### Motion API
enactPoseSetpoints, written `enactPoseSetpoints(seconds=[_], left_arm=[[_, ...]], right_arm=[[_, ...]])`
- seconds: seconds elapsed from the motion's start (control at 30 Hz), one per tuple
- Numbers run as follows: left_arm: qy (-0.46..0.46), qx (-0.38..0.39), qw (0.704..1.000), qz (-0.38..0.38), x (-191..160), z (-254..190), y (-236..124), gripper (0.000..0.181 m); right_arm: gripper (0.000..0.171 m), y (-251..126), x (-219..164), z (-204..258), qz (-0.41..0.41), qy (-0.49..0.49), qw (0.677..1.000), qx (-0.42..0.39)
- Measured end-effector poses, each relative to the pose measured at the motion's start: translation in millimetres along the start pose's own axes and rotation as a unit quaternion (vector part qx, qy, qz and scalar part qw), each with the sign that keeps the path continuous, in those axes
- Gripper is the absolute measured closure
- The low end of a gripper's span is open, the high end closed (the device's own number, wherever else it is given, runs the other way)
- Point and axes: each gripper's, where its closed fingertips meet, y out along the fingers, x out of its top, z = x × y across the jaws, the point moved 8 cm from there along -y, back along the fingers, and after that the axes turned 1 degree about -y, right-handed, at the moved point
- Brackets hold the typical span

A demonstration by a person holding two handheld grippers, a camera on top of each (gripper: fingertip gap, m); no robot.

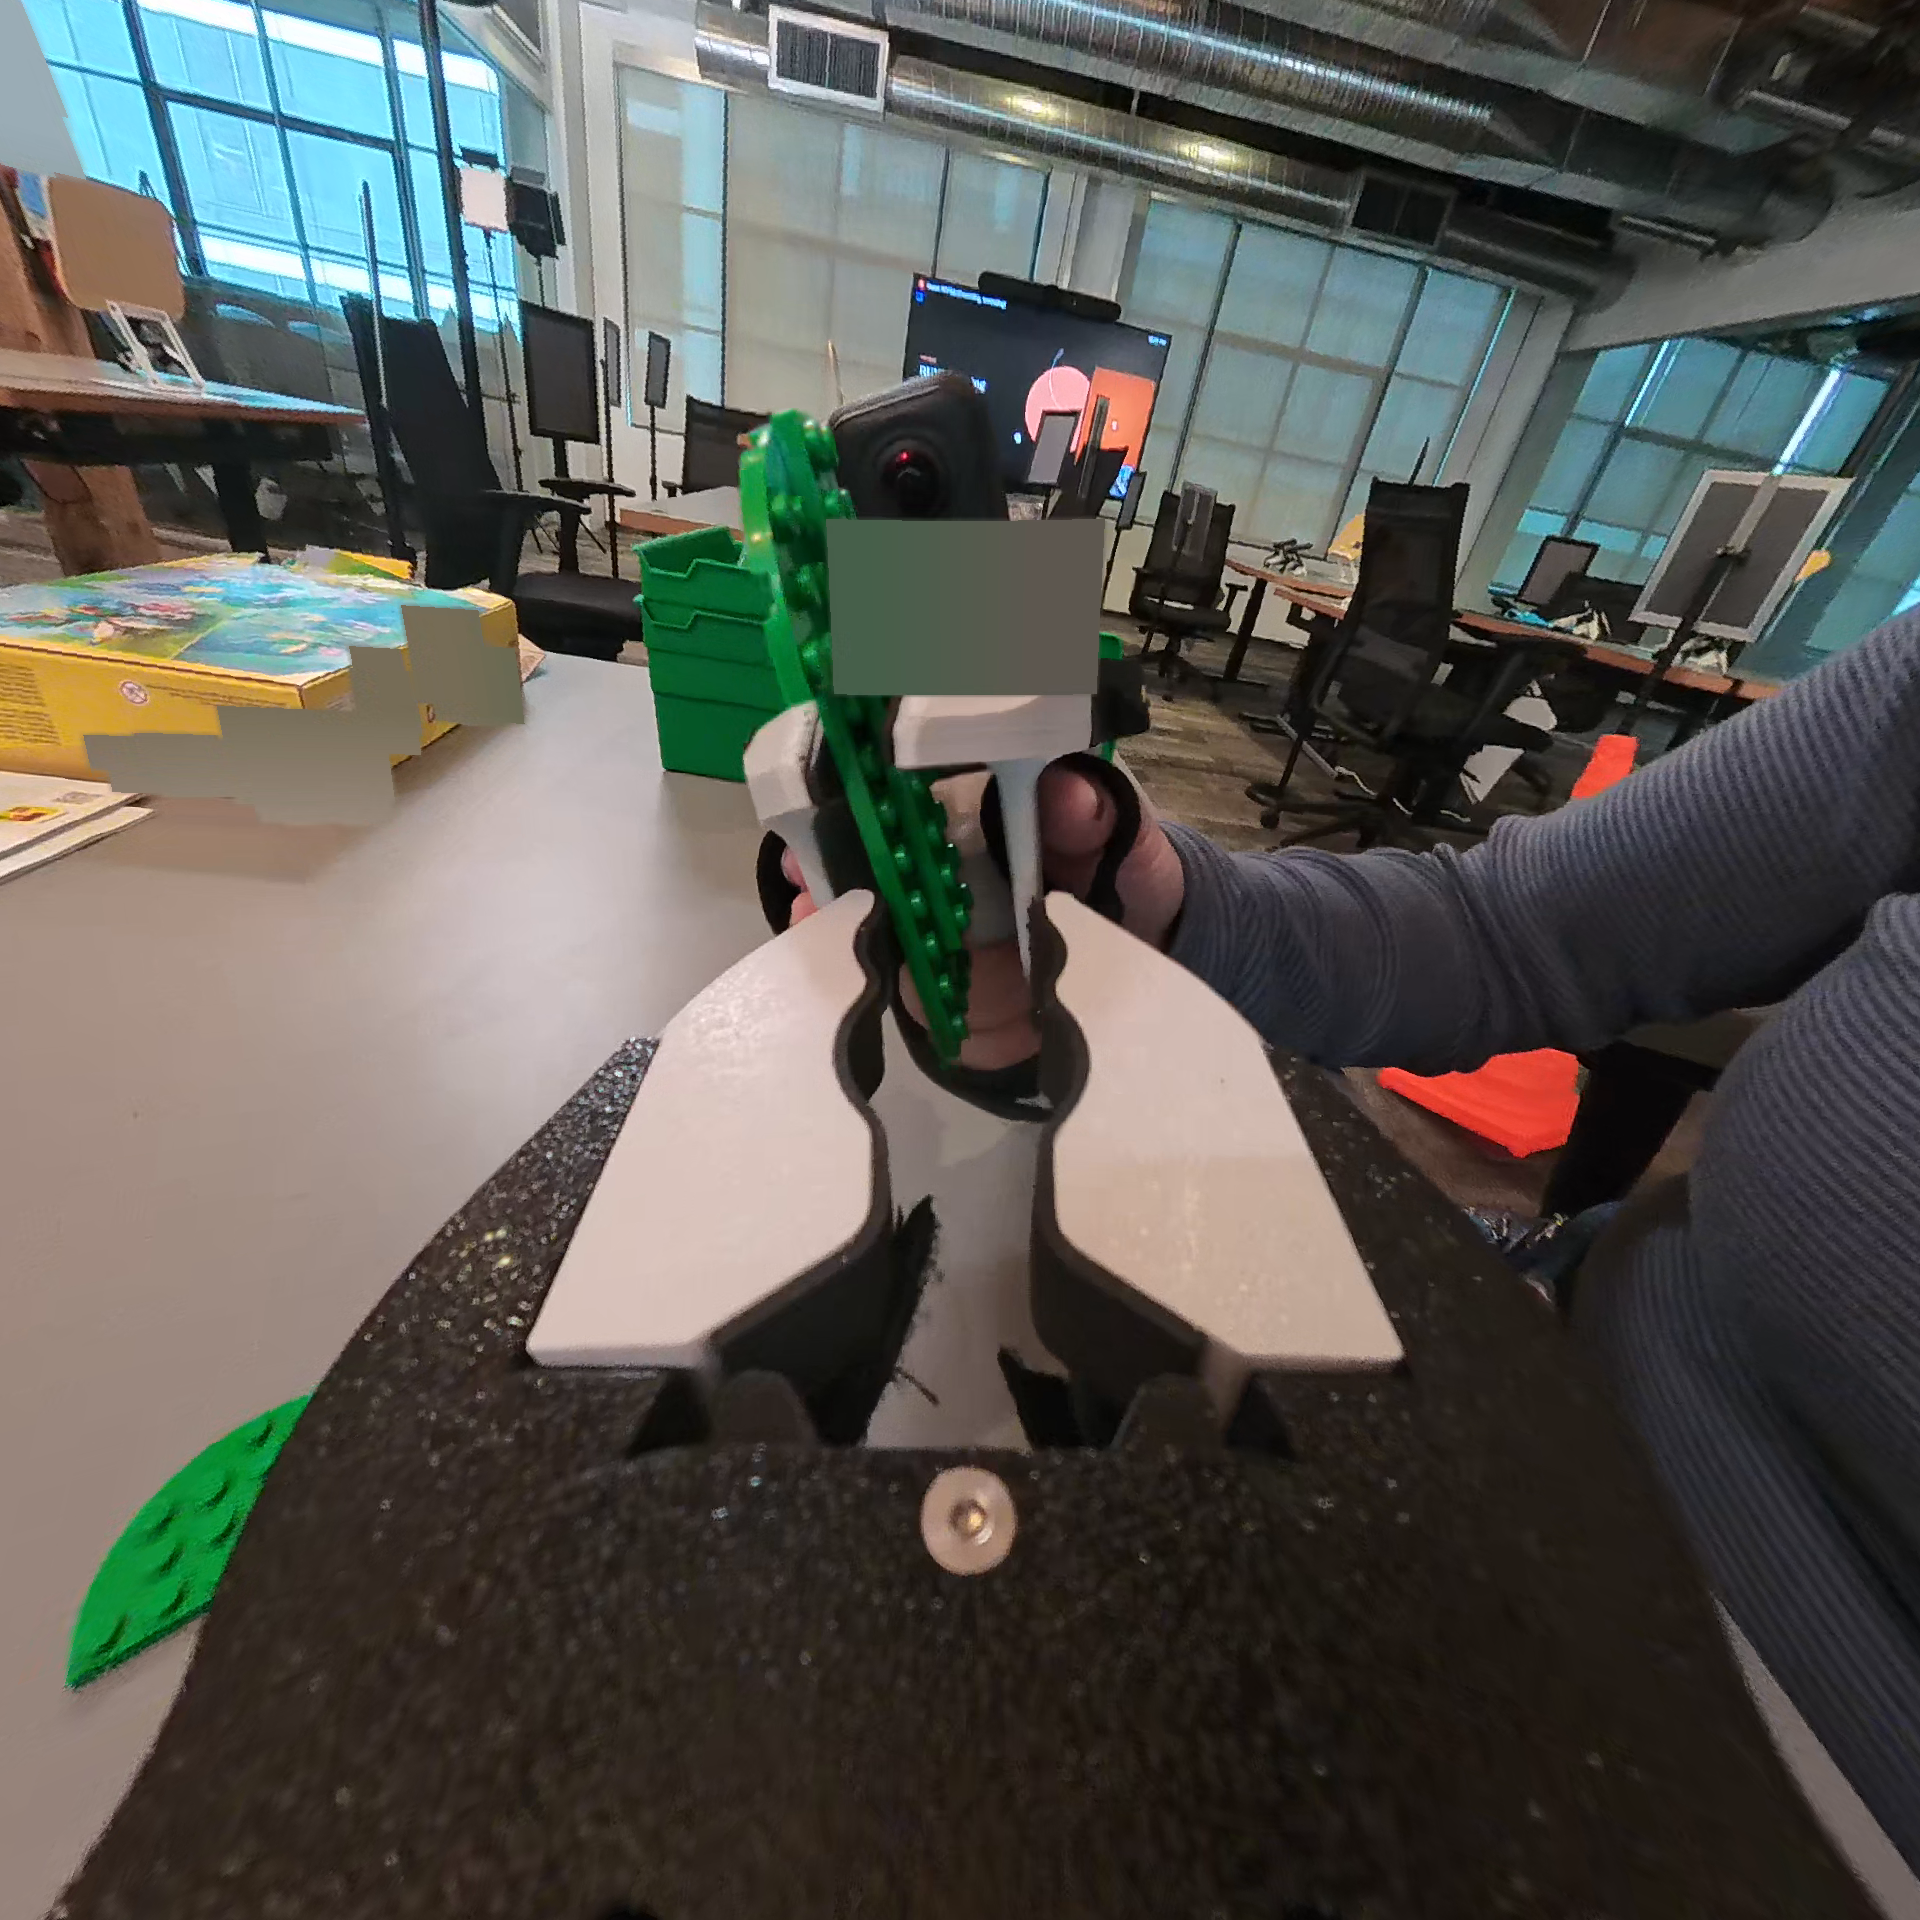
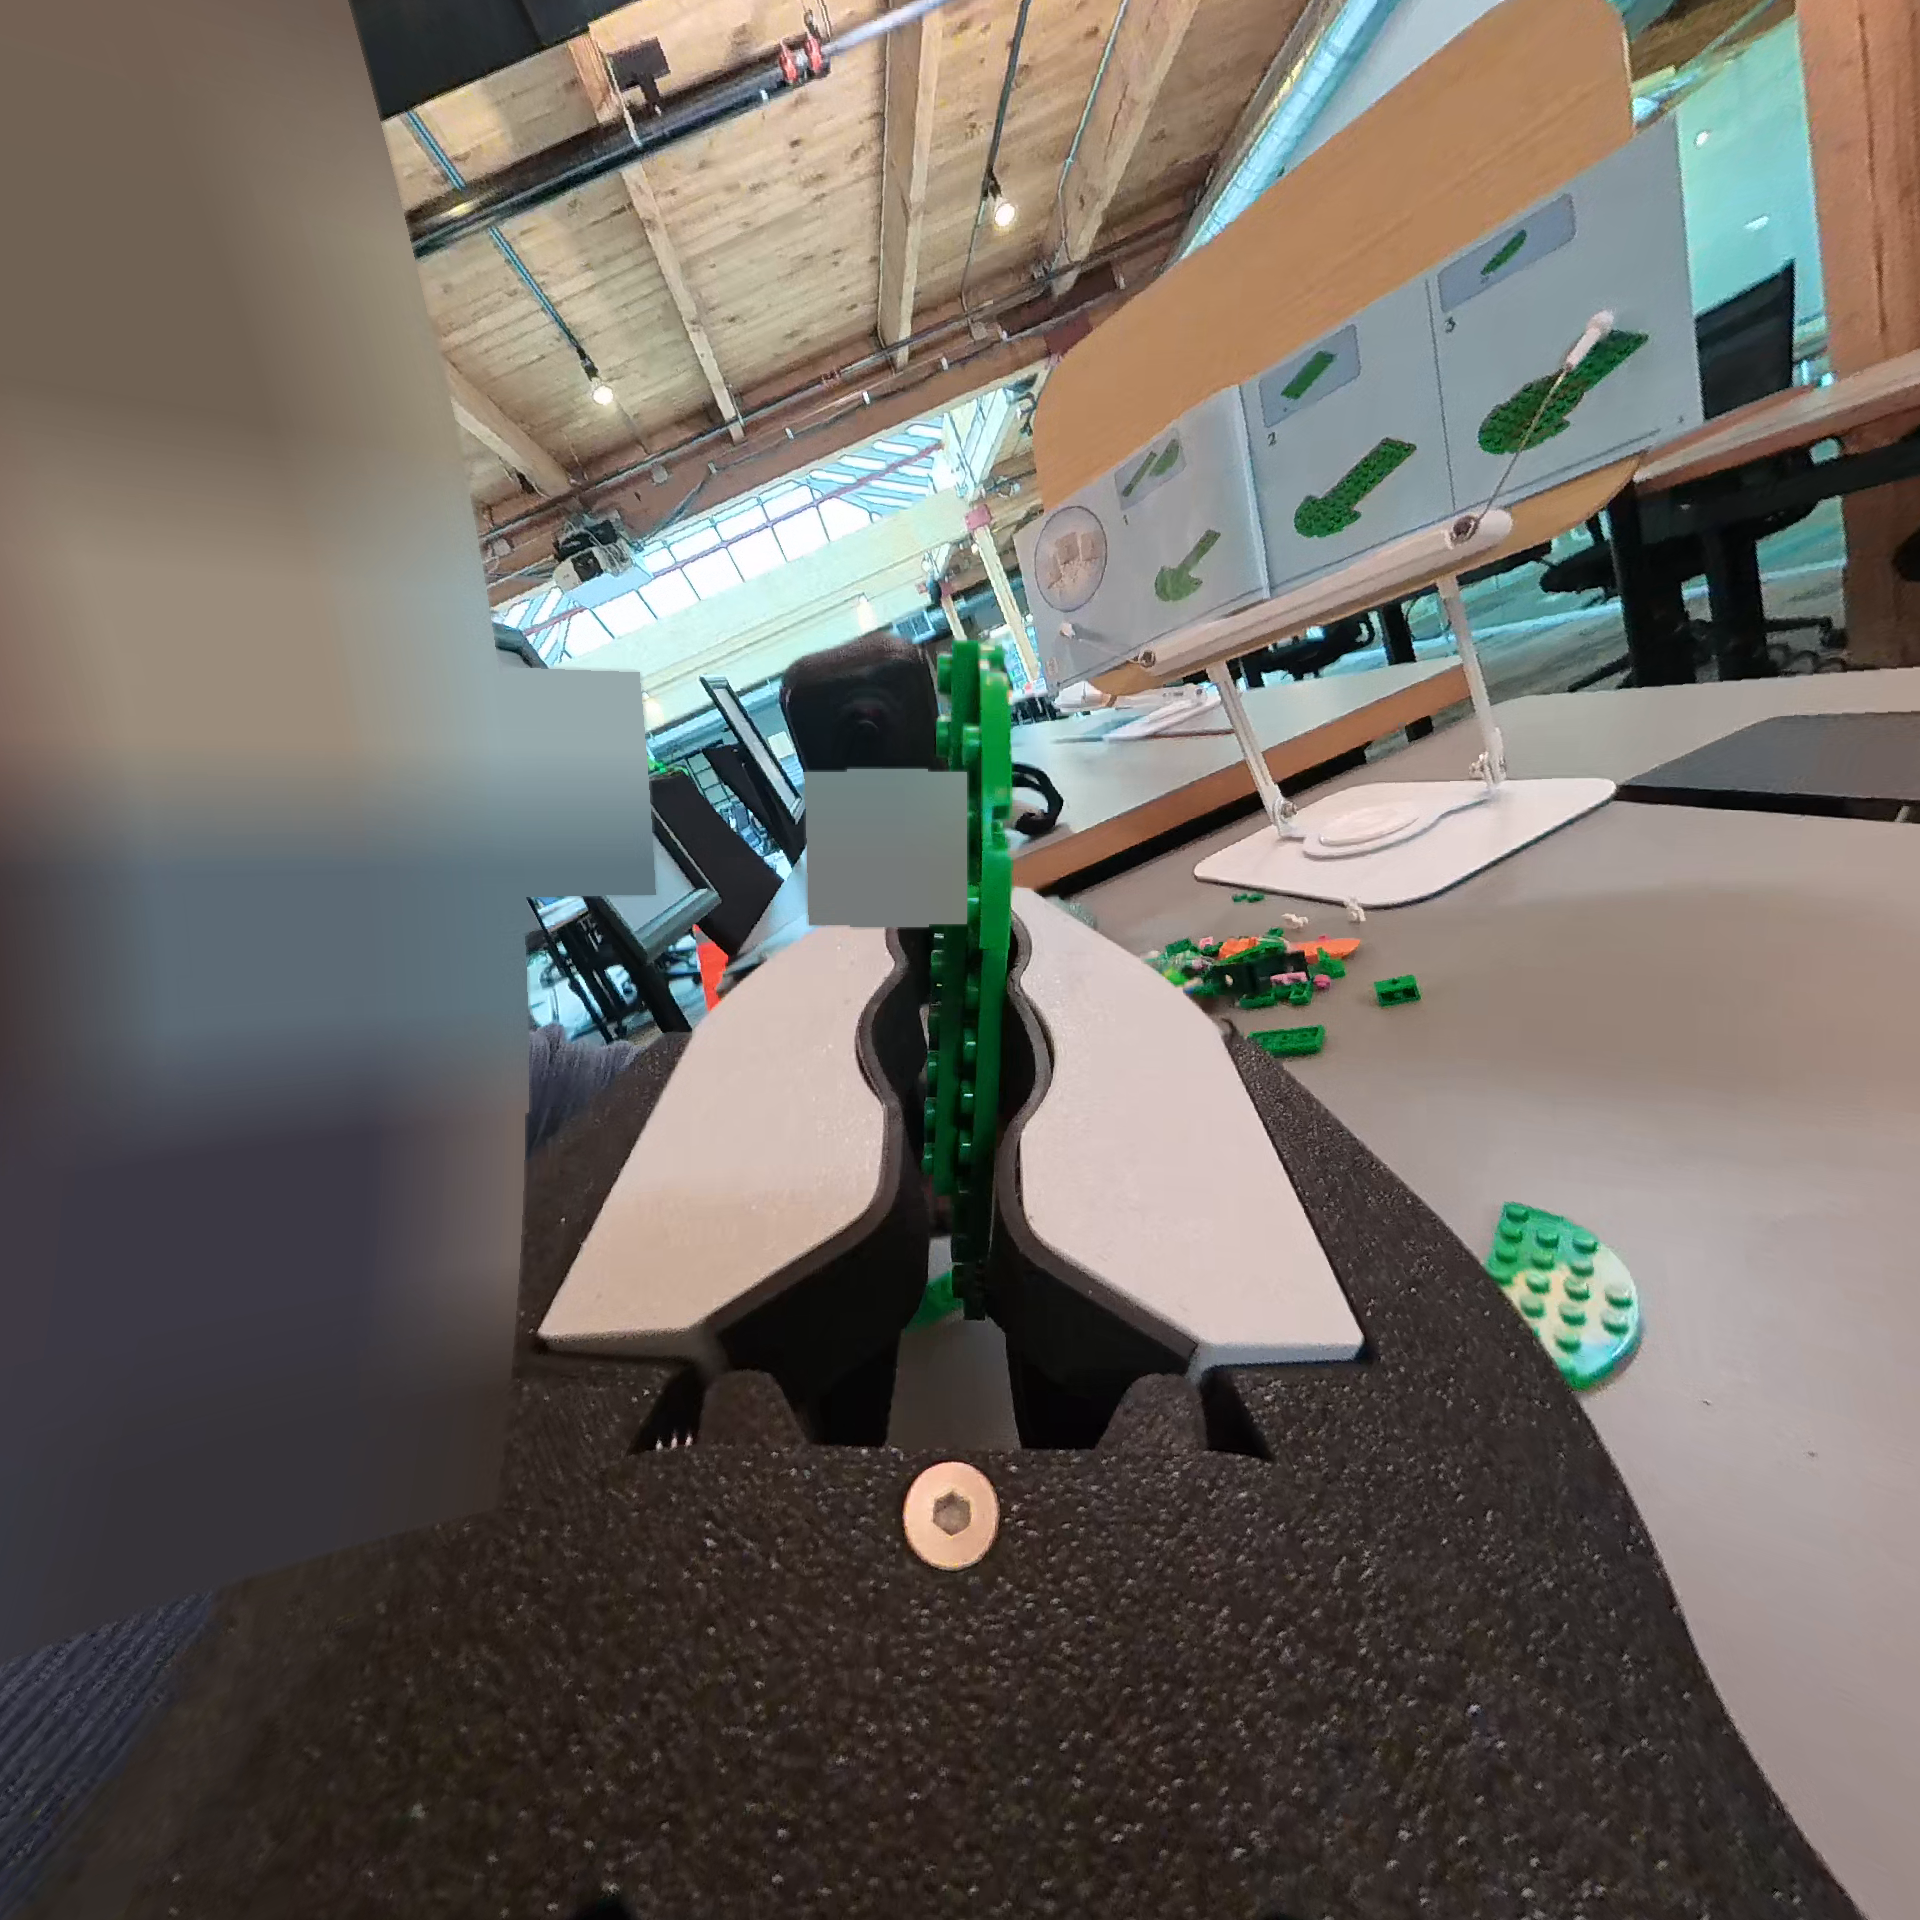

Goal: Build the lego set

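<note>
A long green studded plate assembly [image 2: 971, 1039] is held edge-on in the air between both grippers. My right gripper [image 2: 961, 935] is shut on it, fingers pressed on both faces. In the left wrist view the plate [image 1: 883, 831] runs from the right gripper [image 1: 894, 779] down to my left gripper [image 1: 956, 935]. The left gripper's jaws stand apart around the plate's lower end, the left pad touching it and a gap on the other side. A half-round green plate [image 2: 1564, 1304] lies on the grey table [image 1: 312, 1039]; it also shows in the left wrist view [image 1: 177, 1538].
A pile of loose bricks [image 2: 1262, 966] lies on the table before an instruction booklet on a white stand [image 2: 1351, 447]. A yellow set box [image 1: 239, 655] and stacked green bins [image 1: 707, 644] stand at the far side. A person's sleeve [image 1: 1558, 883] reaches in from the right.
</note>
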Motion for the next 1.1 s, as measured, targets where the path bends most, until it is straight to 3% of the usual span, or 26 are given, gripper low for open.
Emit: enactPoseSetpoints(seconds=[0.03, 0.13, 0.47, 0.83, 0.93, 1.1], left_arm=[[-0.001, 0.002, 1.000, -0.008, -0.1, -0.4, 0.3, 0.158], [0.000, 0.014, 0.999, -0.035, -0.5, 0.4, -0.4, 0.169], [0.022, 0.023, 0.999, -0.036, -1.6, -2.0, -0.4, 0.168], [-0.057, -0.030, 0.997, -0.035, -7.4, 0.3, -2.5, 0.173], [-0.066, -0.033, 0.996, -0.049, -6.6, 1.4, -4.6, 0.173], [-0.063, -0.025, 0.997, -0.039, -8.7, 5.2, -5.4, 0.173]], right_arm=[[0.162, -0.7, 0.6, 0.1, -0.009, -0.003, 1.000, 0.003], [0.162, -2.2, 1.1, 0.4, -0.033, 0.003, 0.999, 0.022], [0.162, 3.2, -5.4, 5.3, -0.024, -0.029, 0.999, 0.018], [0.161, 3.2, -5.9, 11.3, 0.033, -0.081, 0.996, 0.008], [0.144, -2.2, -4.6, 7.8, 0.044, -0.092, 0.995, -0.016], [0.160, -8.8, -2.3, 7.7, 0.049, -0.089, 0.995, -0.010]])
